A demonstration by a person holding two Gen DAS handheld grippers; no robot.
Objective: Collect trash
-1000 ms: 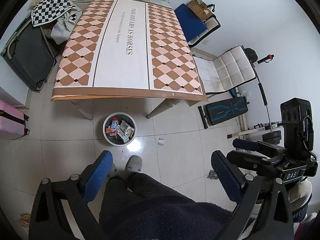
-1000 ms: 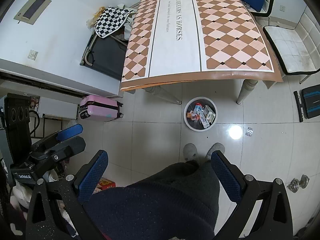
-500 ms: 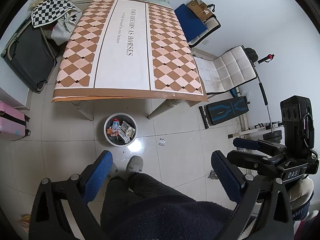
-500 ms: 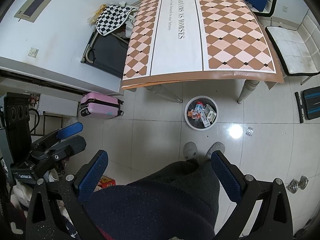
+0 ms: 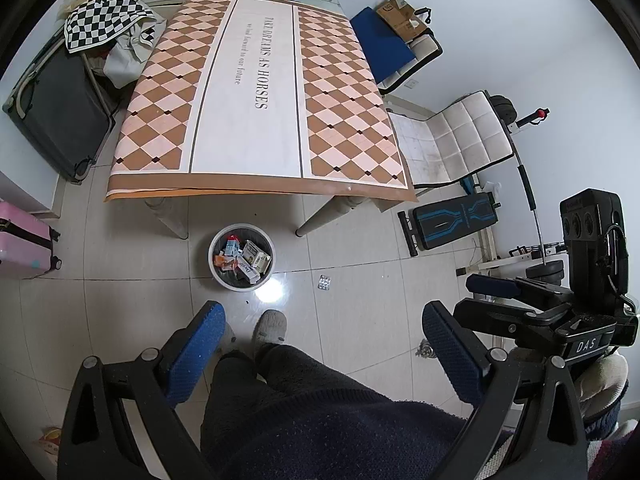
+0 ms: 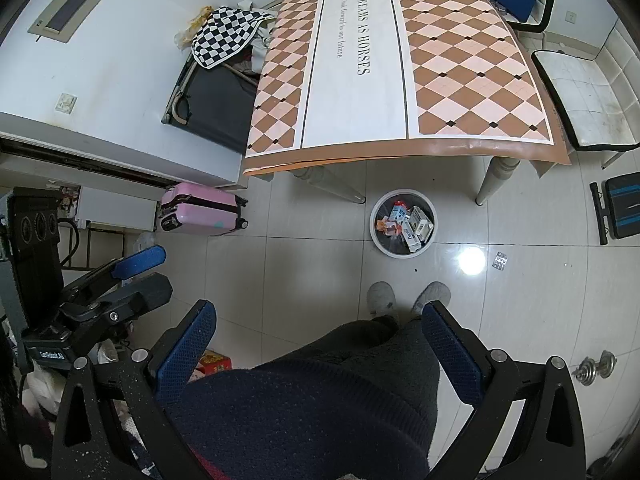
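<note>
**Q:** What does the left wrist view show?

**A:** The left gripper (image 5: pixel 320 344) is spread wide and holds nothing; a person's dark-clad legs and a grey slipper (image 5: pixel 271 323) show between its blue pads. The waste bin (image 5: pixel 241 257) stands on the tiled floor just in front of the counter (image 5: pixel 256 92), between its two near legs, and contains cartons and wrappers. A blister pack (image 5: pixel 324 282) lies flat on the floor to the right of the bin, apart from it. The right gripper (image 5: pixel 494 287) appears at the right edge.

**Q:** And the right wrist view?

**A:** The right gripper (image 6: pixel 318 340) is likewise spread wide and empty. The waste bin (image 6: pixel 403 229) sits below the counter (image 6: pixel 396 64) edge. The blister pack (image 6: pixel 500 260) lies to its right, beside a bright light reflection. A pink suitcase (image 6: pixel 202 214) lies near the wall, and a dumbbell (image 6: pixel 595 369) rests on the floor at lower right. The left gripper (image 6: pixel 136 264) shows at the left, also open.
</note>
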